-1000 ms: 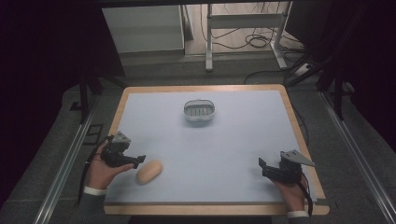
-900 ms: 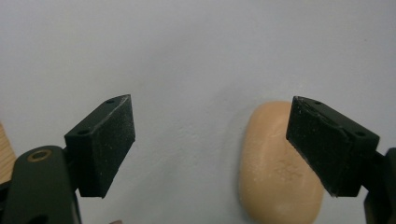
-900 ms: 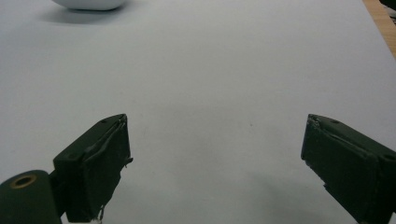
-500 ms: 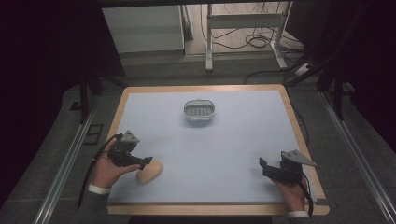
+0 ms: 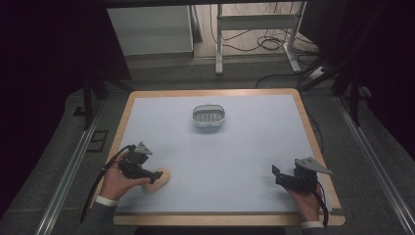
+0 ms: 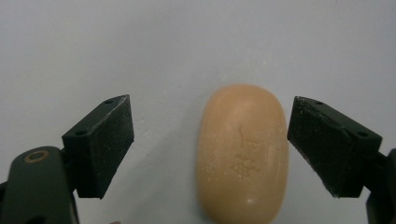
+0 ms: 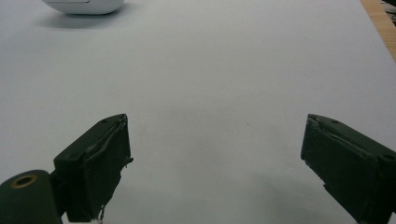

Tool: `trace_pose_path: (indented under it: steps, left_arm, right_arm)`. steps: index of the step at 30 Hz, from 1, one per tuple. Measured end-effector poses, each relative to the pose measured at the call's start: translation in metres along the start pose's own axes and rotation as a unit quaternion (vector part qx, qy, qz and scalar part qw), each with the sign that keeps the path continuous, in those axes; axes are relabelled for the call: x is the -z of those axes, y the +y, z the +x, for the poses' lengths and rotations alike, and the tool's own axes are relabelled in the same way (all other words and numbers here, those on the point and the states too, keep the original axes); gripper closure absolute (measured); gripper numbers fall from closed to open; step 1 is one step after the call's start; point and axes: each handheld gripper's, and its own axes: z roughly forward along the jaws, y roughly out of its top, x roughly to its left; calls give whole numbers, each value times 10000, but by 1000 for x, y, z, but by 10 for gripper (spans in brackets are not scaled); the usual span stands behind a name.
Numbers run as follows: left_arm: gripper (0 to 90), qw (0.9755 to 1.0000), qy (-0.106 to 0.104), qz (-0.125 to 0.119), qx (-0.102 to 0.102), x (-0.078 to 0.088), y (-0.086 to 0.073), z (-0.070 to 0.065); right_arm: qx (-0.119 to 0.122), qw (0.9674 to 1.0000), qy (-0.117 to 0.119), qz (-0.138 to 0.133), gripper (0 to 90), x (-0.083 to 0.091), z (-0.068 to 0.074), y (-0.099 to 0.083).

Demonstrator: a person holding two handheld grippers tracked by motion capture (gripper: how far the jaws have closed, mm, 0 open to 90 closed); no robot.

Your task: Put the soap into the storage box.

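A tan oval bar of soap (image 6: pixel 243 154) with a stamped mark lies on the pale blue-grey mat near the table's front left. My left gripper (image 5: pixel 151 175) is tilted down over the soap (image 5: pixel 162 177). The soap lies between the left gripper's (image 6: pixel 212 121) jaws, close to the right pad (image 6: pixel 327 140) and well clear of the left one. These jaws have just been opening a little and stand open, not pressing the soap. My right gripper (image 5: pixel 276 174) rests near the front right of the mat, open, with bare mat between its jaws (image 7: pixel 215 140).
A small grey-white soap dish (image 5: pixel 209 116) stands at the back middle of the mat, and its edge shows in the right gripper view (image 7: pixel 84 5). The wooden table rim (image 5: pixel 313 142) frames the mat. Table legs and cables lie on the floor beyond.
My left hand has moved right and slightly down, bringing its gripper from beside the soap to over it. The right hand has stayed put.
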Motion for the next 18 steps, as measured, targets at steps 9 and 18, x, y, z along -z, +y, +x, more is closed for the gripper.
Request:
trace_pose_path:
  steps: [9,18]
  left_arm:
    - [146,9996,-76,254,-95,-9,-2,-6]
    - [149,9986,-173,484,-137,-20,-7,-12]
  right_arm:
    - [-7,10000,-35,26,84,0,0,0]
    - [-31,10000,-52,37,84,0,0,0]
